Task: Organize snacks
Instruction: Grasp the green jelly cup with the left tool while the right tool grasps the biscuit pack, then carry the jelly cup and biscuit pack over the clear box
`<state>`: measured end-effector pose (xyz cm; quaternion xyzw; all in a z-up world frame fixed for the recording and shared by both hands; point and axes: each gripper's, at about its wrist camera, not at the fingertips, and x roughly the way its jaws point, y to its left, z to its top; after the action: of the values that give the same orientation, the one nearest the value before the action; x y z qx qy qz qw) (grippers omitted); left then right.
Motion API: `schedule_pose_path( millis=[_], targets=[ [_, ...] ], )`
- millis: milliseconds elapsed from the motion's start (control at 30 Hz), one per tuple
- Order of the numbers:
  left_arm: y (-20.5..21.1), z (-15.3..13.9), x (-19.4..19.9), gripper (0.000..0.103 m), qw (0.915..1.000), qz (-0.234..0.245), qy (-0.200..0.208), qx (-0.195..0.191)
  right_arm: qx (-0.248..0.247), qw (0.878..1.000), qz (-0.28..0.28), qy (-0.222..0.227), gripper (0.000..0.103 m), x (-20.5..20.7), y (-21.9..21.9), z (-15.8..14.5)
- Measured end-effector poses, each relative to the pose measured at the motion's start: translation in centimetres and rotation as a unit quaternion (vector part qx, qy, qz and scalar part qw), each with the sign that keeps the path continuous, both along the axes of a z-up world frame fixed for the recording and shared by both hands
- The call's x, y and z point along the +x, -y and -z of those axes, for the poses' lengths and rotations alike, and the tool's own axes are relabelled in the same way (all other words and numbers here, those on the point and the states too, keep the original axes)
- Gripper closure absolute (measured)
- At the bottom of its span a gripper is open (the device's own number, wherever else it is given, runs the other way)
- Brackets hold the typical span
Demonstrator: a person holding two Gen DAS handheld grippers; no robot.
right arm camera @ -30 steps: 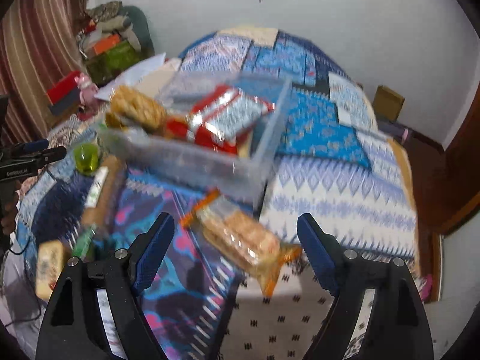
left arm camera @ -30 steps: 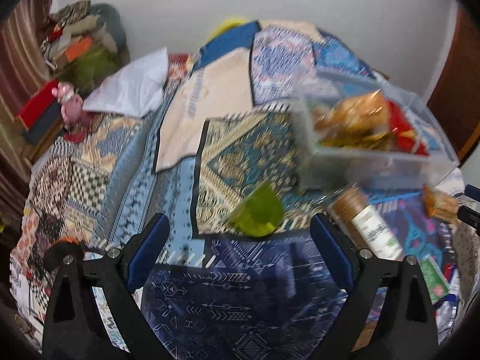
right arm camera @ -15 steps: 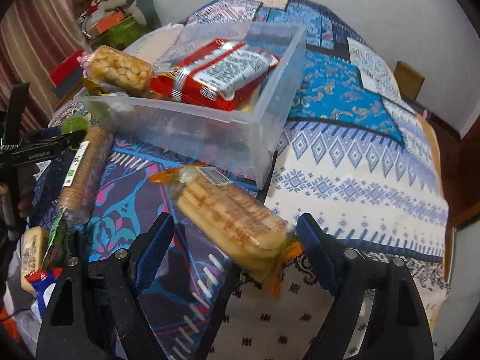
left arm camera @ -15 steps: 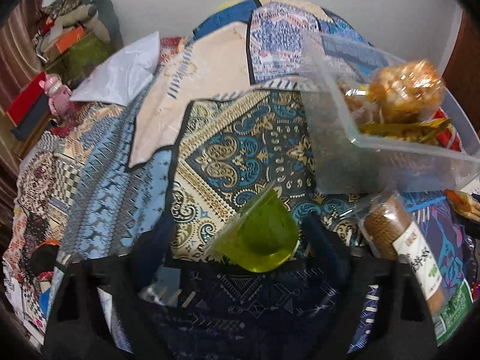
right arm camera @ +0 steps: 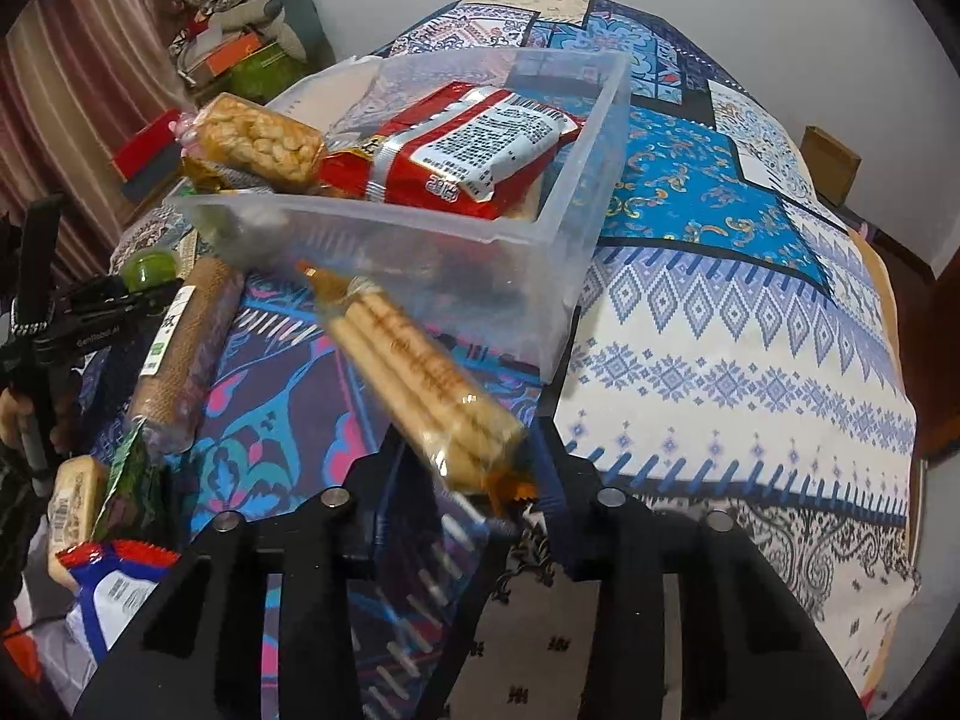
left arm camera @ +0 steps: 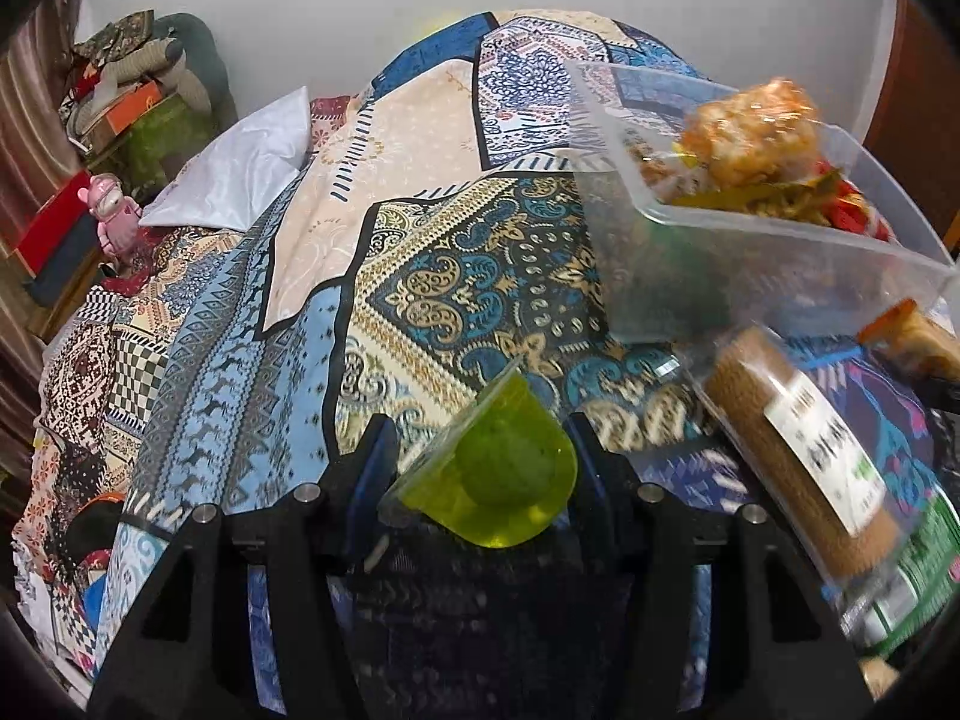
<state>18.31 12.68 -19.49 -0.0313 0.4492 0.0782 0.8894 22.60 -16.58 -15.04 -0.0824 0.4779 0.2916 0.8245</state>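
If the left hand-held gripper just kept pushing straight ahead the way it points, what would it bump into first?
The green jelly cup: it already sits between the closing fingers of the left hand-held gripper. Past it lies only the patterned bedspread. The clear snack bin looks off to the side, though depth is uncertain.

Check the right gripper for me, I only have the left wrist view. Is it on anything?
Observer: Yes. The right gripper has its jaws closing, with the near end of the stick biscuit pack between them.
Operator: Where's that pack relative to the bin?
Observer: Outside the clear bin, in front of its near wall.
Operator: What's on top inside?
Observer: A red packet with a white label, lying flat across the other snacks.
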Motion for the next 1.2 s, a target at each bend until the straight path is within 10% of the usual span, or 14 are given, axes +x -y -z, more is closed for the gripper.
schedule_pose_path(
  millis=[333, 500, 900, 1000, 1200],
  targets=[
    [1.6, -3.0, -3.5, 0.047, 0.9994, 0.019, 0.028, -0.006, -0.017, 0.999, -0.036, 0.000, 0.073, -4.0, -0.7, -0.6],
    [2.3, -4.3, -4.7, 0.047, 0.9987, 0.026, 0.042, -0.011, -0.023, 0.998, -0.050, 0.010, 0.050, -5.2, -1.2, -1.2],
    [3.5, -6.3, -4.3, 0.047, 0.9968, 0.044, 0.064, -0.018, -0.009, 0.997, -0.073, -0.019, 0.048, -2.6, -4.2, 0.1],
    [4.0, -6.8, -4.0, 0.047, 0.9961, 0.049, 0.070, -0.020, 0.016, 0.998, -0.061, -0.026, 0.069, -2.0, -3.8, 0.2],
    [5.2, -8.5, -3.4, 0.047, 0.9938, 0.062, 0.089, -0.022, 0.028, 0.999, -0.034, 0.000, 0.072, -2.4, -2.5, -1.4]
  ],
)
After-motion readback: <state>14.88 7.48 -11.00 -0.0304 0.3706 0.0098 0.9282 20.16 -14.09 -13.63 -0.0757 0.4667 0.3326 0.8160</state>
